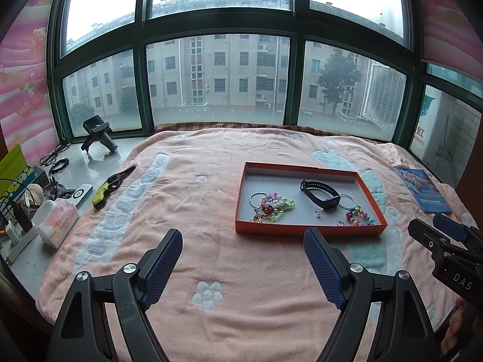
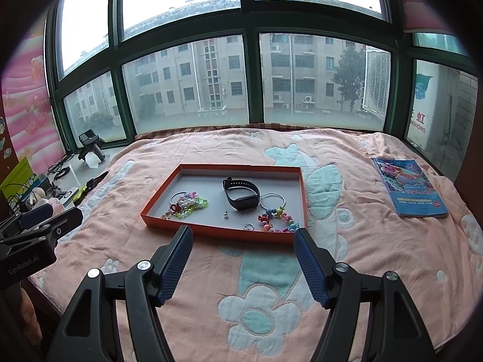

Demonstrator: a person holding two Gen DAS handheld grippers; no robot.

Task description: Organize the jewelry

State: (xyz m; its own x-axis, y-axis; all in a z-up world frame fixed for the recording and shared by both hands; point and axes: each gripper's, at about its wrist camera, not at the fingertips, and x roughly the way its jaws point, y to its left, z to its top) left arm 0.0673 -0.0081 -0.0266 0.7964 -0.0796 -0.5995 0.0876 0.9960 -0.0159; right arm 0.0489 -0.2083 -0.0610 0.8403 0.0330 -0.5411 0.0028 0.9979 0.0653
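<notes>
Jewelry (image 2: 273, 220) on pink bedspread (image 2: 362, 241) by window (image 2: 193, 81)

Black tongs (image 1: 243, 241), blue ribbed pads (image 2: 178, 268), silver screws

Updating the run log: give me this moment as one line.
left gripper: open, empty | right gripper: open, empty | orange tray: on pink blanket | black band, bead bracelets: in tray, untouched

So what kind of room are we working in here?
Most likely a bedroom in a flat: a bed under a pink flowered blanket, a bay window facing apartment blocks, and an orange tray of jewelry on the bed.
</notes>
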